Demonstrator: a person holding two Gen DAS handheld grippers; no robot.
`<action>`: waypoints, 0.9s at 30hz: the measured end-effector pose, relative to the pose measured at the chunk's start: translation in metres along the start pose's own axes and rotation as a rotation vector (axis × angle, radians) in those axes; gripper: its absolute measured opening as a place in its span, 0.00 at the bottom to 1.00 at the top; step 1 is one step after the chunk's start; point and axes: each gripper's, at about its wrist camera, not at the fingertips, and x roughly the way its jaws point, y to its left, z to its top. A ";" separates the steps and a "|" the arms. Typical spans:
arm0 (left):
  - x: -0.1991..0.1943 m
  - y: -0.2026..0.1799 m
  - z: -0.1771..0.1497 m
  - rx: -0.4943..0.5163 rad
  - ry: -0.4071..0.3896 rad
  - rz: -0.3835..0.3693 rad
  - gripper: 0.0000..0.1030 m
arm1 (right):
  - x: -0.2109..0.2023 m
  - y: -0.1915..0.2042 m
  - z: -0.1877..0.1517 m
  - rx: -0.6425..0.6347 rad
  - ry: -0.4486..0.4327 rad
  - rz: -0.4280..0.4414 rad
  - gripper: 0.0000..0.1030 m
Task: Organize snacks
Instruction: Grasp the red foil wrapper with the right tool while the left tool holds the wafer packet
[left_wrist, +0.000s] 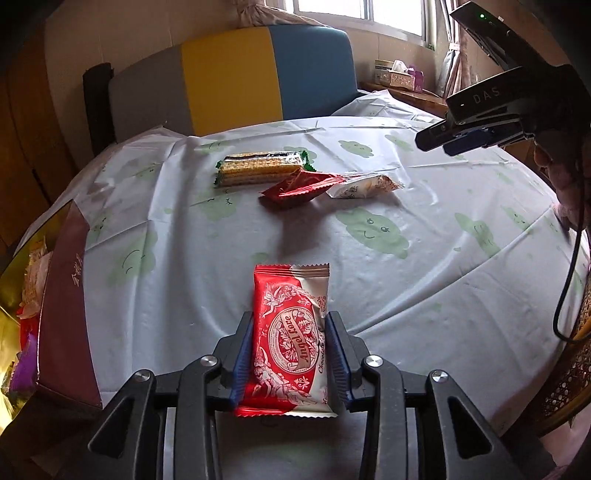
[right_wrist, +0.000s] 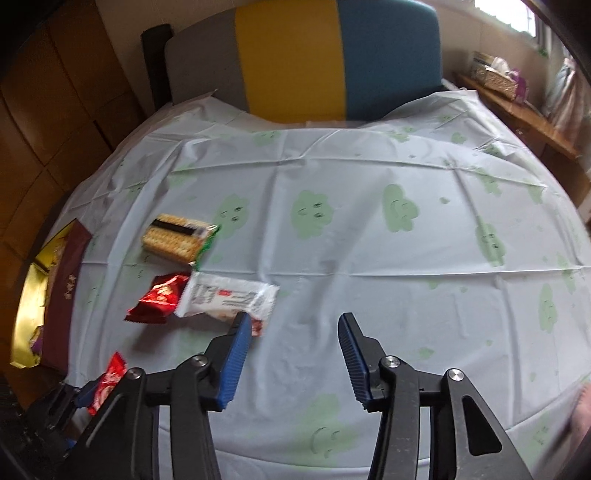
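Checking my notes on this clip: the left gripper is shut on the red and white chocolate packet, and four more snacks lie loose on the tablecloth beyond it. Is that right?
Not quite. The left gripper is indeed shut on the red and white chocolate packet, but only three snacks lie loose beyond it: the wafer pack, the small red packet and the white packet. The left wrist view shows this.

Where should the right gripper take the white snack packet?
Judged from the right wrist view, grip the white packet across its short width near the middle, coming from above. It lies flat, long axis left-right; the red packet crowds its left end. The right gripper stands open.
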 end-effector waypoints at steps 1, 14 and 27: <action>0.000 0.001 0.000 -0.003 0.000 -0.004 0.37 | 0.001 0.003 0.001 0.002 0.007 0.022 0.48; -0.001 0.004 0.000 -0.031 -0.004 -0.027 0.37 | 0.069 0.120 0.035 -0.221 0.160 0.094 0.68; -0.001 0.006 -0.002 -0.053 -0.019 -0.039 0.37 | 0.052 0.124 -0.006 -0.338 0.128 0.099 0.46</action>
